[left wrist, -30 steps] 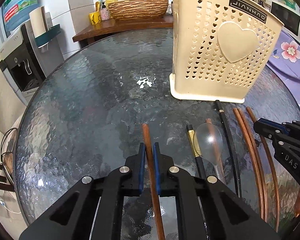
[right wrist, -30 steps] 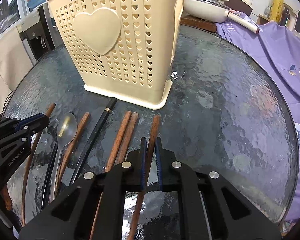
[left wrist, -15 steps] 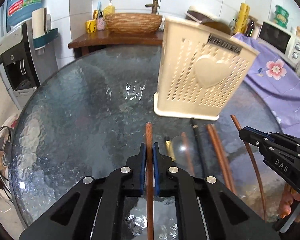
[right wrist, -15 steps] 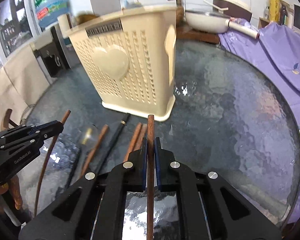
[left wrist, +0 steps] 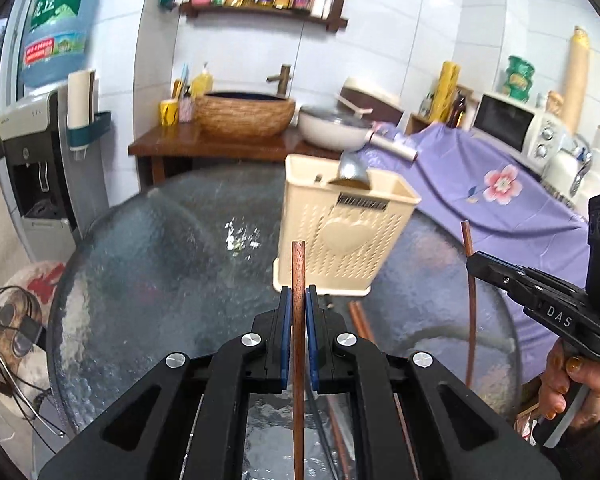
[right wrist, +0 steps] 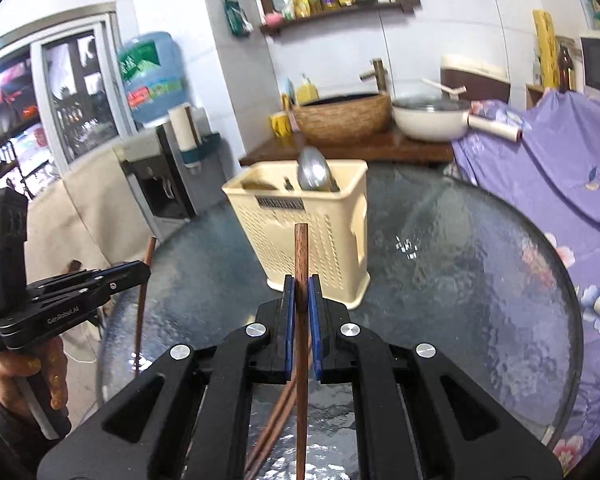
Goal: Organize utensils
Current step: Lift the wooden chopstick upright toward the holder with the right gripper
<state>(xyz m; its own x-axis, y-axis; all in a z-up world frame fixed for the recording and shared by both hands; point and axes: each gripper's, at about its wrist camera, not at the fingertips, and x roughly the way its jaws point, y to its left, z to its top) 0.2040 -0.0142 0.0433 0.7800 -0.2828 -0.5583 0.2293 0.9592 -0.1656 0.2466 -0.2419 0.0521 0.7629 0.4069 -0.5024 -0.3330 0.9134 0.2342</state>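
The left claw (left wrist: pixel 299 300) is clamping a brown chopstick (left wrist: pixel 298 268); the right claw (right wrist: pixel 301 288) is clamping another chopstick (right wrist: pixel 301 248). Both are pointing toward the cream utensil basket (left wrist: pixel 340 236) on the counter (left wrist: pixel 160 264).

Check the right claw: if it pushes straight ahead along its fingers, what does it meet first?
Probably the cream utensil basket. The right claw, shut on a wooden chopstick, points at its front wall. Depth is unclear, so it might reach the glass table first.
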